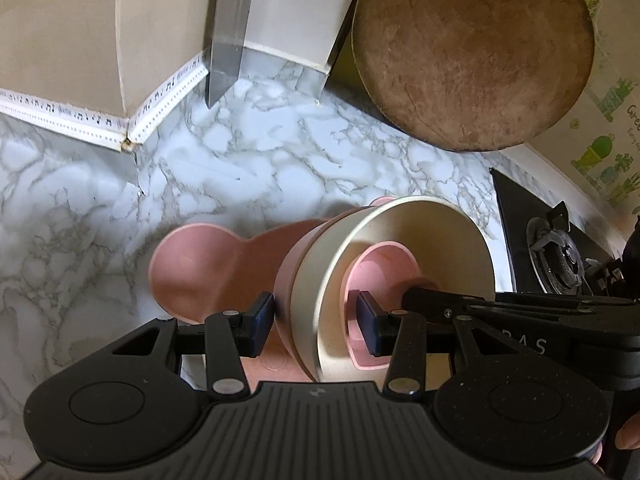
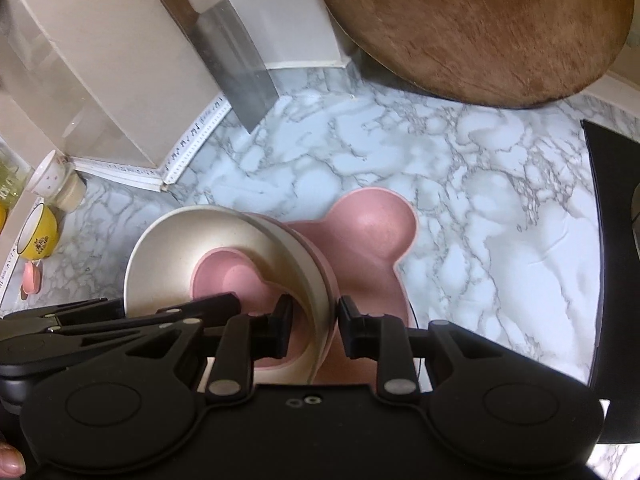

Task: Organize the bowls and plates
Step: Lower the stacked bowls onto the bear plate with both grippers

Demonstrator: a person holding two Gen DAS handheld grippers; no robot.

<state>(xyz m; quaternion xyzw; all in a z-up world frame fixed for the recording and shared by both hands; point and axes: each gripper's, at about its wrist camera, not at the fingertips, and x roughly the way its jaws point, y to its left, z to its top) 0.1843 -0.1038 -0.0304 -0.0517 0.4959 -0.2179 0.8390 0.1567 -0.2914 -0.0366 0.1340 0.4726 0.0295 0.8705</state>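
The left gripper [image 1: 316, 322] and right gripper [image 2: 314, 330] clamp opposite rims of the stacked cream bowl [image 1: 400, 272] and small pink dish [image 2: 224, 276] over a bear-shaped pink plate [image 2: 372, 240]. Beyond, glossy veined marble countertop [image 2: 460, 184] reaches a steel cleaver [image 2: 236, 76] and round wooden board [image 1: 472, 52] at its back edge.

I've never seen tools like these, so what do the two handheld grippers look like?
Both are matte black plastic. The left gripper has dark blue pads, silver rivets on its linkage bars, round discs and a ribbed body. The right gripper has black fingers and pale lettering, seen from the left camera.
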